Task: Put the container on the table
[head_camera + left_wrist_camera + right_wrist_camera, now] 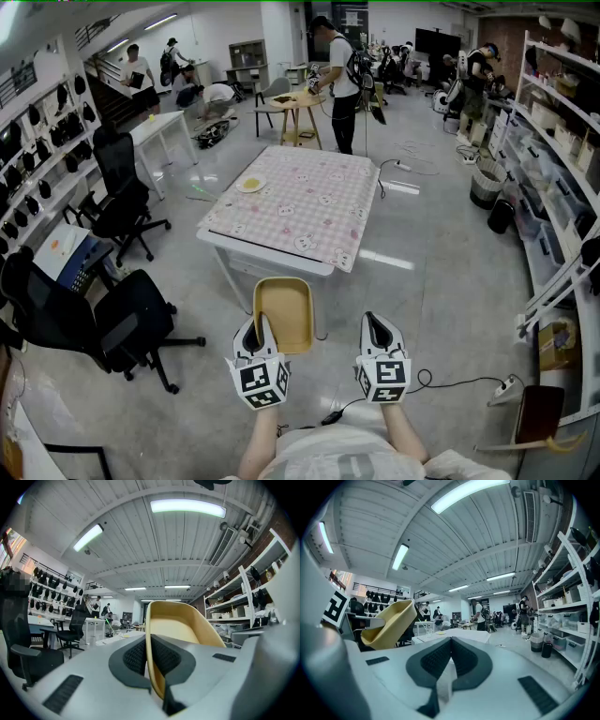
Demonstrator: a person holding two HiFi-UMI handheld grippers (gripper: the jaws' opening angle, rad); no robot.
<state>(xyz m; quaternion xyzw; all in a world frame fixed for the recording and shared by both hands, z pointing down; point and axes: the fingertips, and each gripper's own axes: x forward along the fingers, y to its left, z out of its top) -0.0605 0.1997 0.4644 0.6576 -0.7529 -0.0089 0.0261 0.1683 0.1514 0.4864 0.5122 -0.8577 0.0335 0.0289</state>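
Short of the table (281, 211), the left gripper (255, 330) pinched the rim of the yellow container (284, 314) to carry it; the right gripper (380, 328) was closed, empty.

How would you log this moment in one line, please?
left gripper: shut on yellow container rim | right gripper: shut, empty | status: not yet on table

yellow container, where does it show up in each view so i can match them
Head view: the yellow container is bottom centre, below the table's near edge, its rim in the left claw.
Left gripper view: centre, rim pinched between the jaws.
Right gripper view: left of centre.
Shared landmark: the table, beyond the container in all three.
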